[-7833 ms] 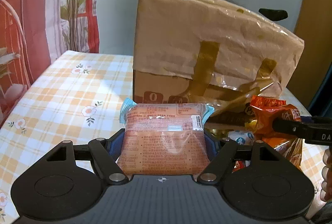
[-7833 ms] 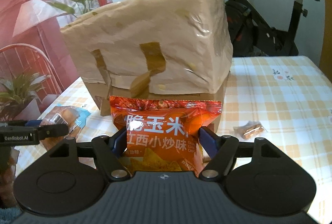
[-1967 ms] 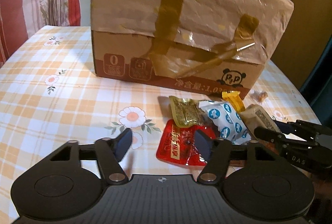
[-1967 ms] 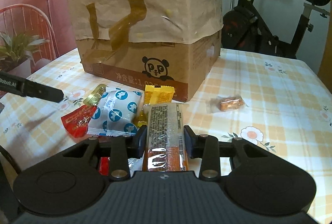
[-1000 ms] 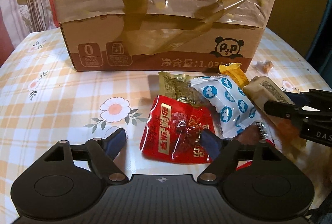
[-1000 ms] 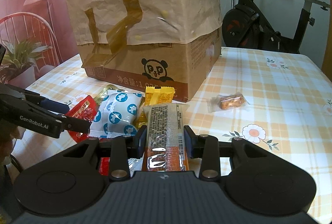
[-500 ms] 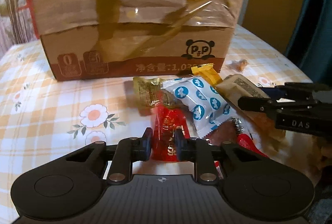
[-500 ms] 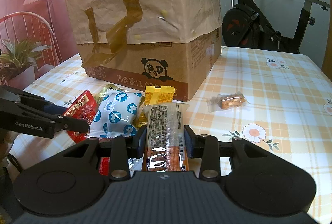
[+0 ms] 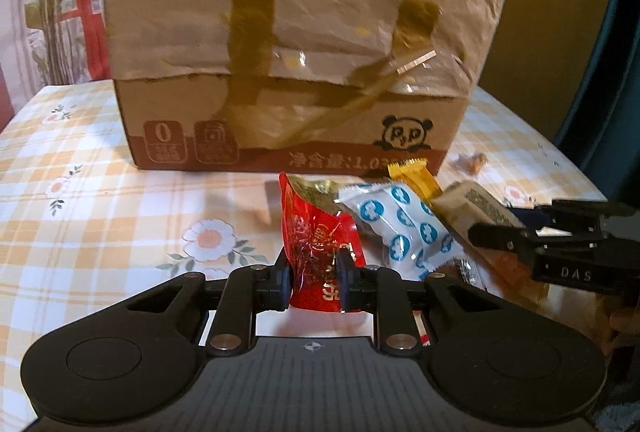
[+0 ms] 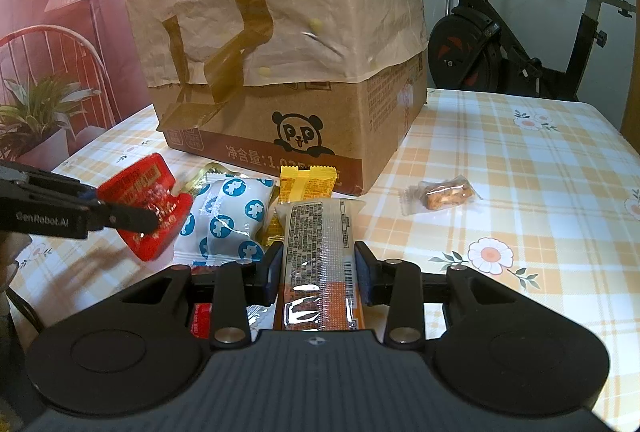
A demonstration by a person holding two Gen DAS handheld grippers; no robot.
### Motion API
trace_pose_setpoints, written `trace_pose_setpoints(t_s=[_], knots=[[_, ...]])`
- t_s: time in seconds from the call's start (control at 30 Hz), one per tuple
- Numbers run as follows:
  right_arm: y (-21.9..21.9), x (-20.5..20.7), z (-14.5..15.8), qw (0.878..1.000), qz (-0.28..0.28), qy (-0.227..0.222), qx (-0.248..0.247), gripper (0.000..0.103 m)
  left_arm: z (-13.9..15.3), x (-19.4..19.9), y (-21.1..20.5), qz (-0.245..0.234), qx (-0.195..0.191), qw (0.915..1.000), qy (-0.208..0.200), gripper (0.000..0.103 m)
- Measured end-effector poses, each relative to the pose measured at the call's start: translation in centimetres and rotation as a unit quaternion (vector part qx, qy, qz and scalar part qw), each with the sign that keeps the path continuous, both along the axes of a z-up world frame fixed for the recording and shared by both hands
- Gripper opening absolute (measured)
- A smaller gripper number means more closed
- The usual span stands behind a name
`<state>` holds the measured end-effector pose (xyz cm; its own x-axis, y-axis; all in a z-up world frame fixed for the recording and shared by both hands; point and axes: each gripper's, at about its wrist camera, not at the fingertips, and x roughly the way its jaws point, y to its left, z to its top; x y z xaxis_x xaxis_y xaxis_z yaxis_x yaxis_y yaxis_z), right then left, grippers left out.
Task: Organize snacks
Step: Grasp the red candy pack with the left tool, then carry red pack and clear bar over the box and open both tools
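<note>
table: wearing an orange-and-white checked cloth with daisy prints, carrying everything below
cardboard box: sitting mid-table, showing a panda logo lettered "P P" and a dark band reading "净合量:1.0…"; a "0" badge is showing on its left in the left wrist view; contents cannot be told
paper bag: draping over the box top, brown, crinkled, tape handles hanging down the front
right gripper: clamping a long snack bar, jaws pressing both its sides; small print and a barcode facing up, too fine to read, orange at the near end
left gripper: squeezing a red packet, holding it upright off the cloth; gold characters blurred; side arm is reading "GenRobot.AI" in the right view
white pouch: lying just beside the bar, blue round logos, lettering unreadable
yellow packet: lying against the box front, touching the bar's far end
gold packet: showing behind the red packet
clear-wrapped sweet: lying alone, well right of the pile
</note>
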<state>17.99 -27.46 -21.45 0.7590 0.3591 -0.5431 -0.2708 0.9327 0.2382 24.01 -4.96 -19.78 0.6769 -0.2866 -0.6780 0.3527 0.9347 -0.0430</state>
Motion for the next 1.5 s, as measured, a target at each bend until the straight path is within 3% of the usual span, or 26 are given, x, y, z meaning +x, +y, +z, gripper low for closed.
trace_pose_setpoints(t_s=[0.27,0.5,0.6,0.8,1.0,1.17,1.27,1.5], knots=[[-0.4,-1.0,1.3,1.000,-0.011,-0.017,0.004,0.039,3.7,-1.1,1.7,0.009,-0.006,0.9984,-0.056,0.023],[-1.0,-1.2,4.8,0.999,-0.019,-0.048,0.011,0.039,7.6,-0.9,2.9,0.008,-0.017,0.9936,-0.111,0.023],[-0.7,-1.1,7.3,0.997,-0.014,-0.073,0.018,0.039,10.0,-0.7,3.0,-0.012,-0.011,0.9903,-0.138,0.023],[0.2,-0.1,13.1,0.991,0.019,-0.131,0.037,0.039,15.5,0.7,3.6,-0.035,-0.036,0.9803,-0.191,0.023],[1.2,2.5,17.9,0.985,0.045,-0.160,0.054,0.039,18.9,3.6,3.2,-0.043,-0.045,0.9728,-0.223,0.023],[2.4,7.2,20.6,0.985,0.049,-0.159,0.042,0.039,20.0,7.7,2.8,-0.028,-0.060,0.9737,-0.218,0.023],[2.7,10.7,21.3,0.988,0.032,-0.150,0.025,0.039,20.1,10.5,2.3,-0.022,-0.049,0.9769,-0.207,0.023],[1.6,17.8,20.2,0.994,-0.050,-0.096,-0.006,0.039,18.7,15.2,1.4,-0.001,-0.026,0.9861,-0.164,0.024]])
